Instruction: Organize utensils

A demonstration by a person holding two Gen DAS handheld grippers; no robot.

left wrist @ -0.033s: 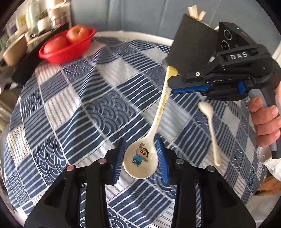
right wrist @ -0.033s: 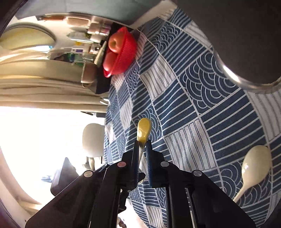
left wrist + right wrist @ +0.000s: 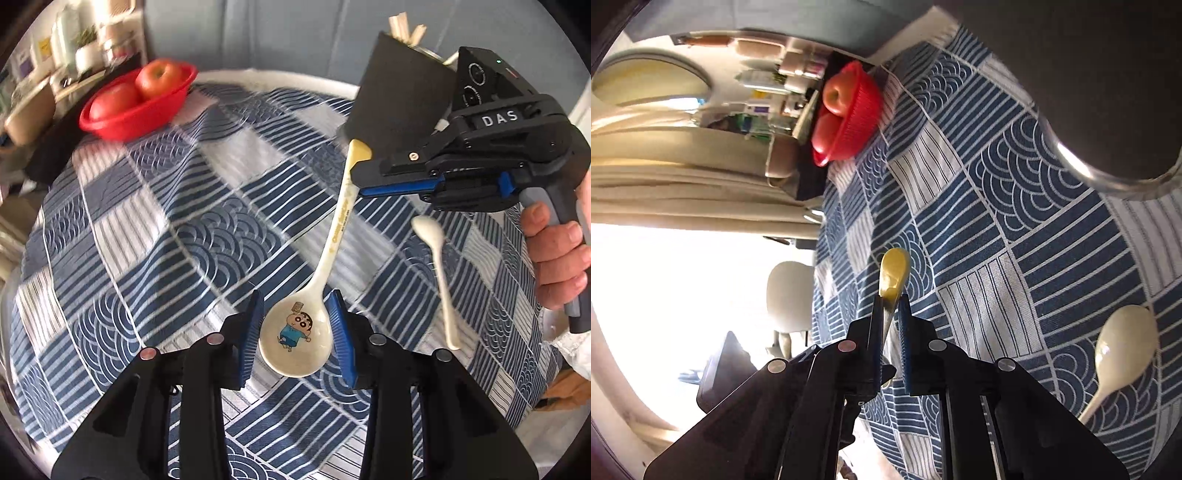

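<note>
A blue patchwork cloth (image 3: 184, 236) covers the desk; a red bowl (image 3: 136, 107) sits at its far edge. Left tongs (image 3: 295, 332) grip the spoon (image 3: 295, 336) by its bowl, right tongs (image 3: 891, 321) clamp its handle. Only the right view shows the bright window (image 3: 683, 295).

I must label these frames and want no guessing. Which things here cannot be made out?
- Dark utensil holder: in the left wrist view its contents show only as pale stick tips; in the right wrist view the frame edge cuts it.
- Shelf items behind the red fruit bowl: blurred, too small.
- Plain cream spoon: handle end cut off in the right wrist view.
</note>
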